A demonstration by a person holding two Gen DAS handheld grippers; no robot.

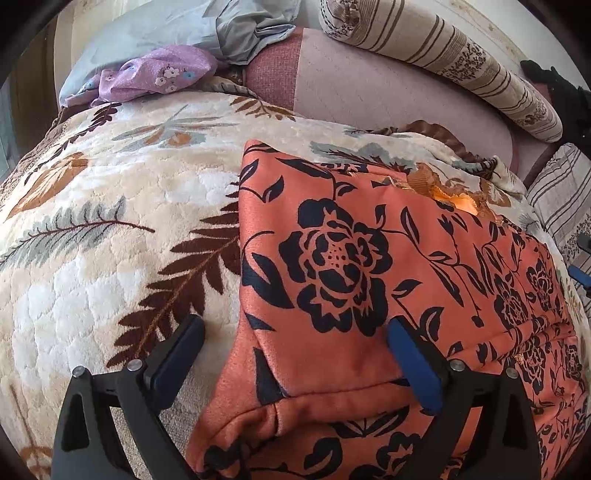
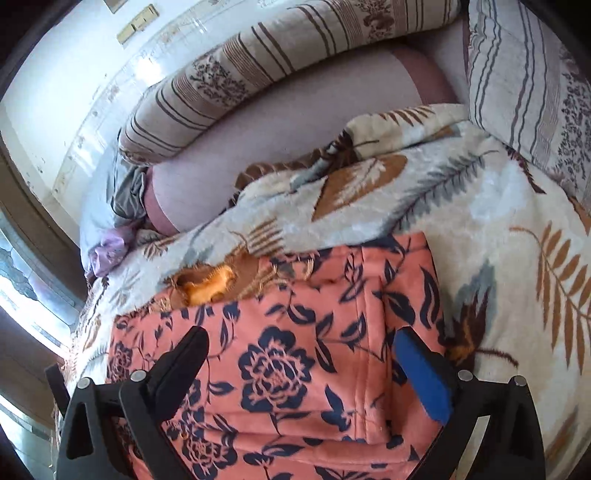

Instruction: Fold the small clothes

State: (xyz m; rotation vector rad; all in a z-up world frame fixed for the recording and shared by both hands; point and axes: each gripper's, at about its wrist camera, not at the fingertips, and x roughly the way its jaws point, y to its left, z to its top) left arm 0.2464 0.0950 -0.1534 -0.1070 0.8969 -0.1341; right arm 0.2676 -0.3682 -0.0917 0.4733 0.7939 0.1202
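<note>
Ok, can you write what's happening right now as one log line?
step: folding | orange flowered garment: lying on leaf blanket | left gripper: open | right gripper: open, nothing held

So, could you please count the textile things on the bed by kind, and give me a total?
Orange garment with dark flower print: 1
Cream fleece blanket with leaf pattern: 1
Striped beige pillows: 2
Purple flowered cloth: 1
Light blue-grey cloth: 1
Total: 6

Your garment (image 2: 280, 369) lies on the blanket (image 2: 498, 229); the long bolster (image 2: 229, 85) at twelve o'clock, a pillow (image 2: 524, 85) at two.
</note>
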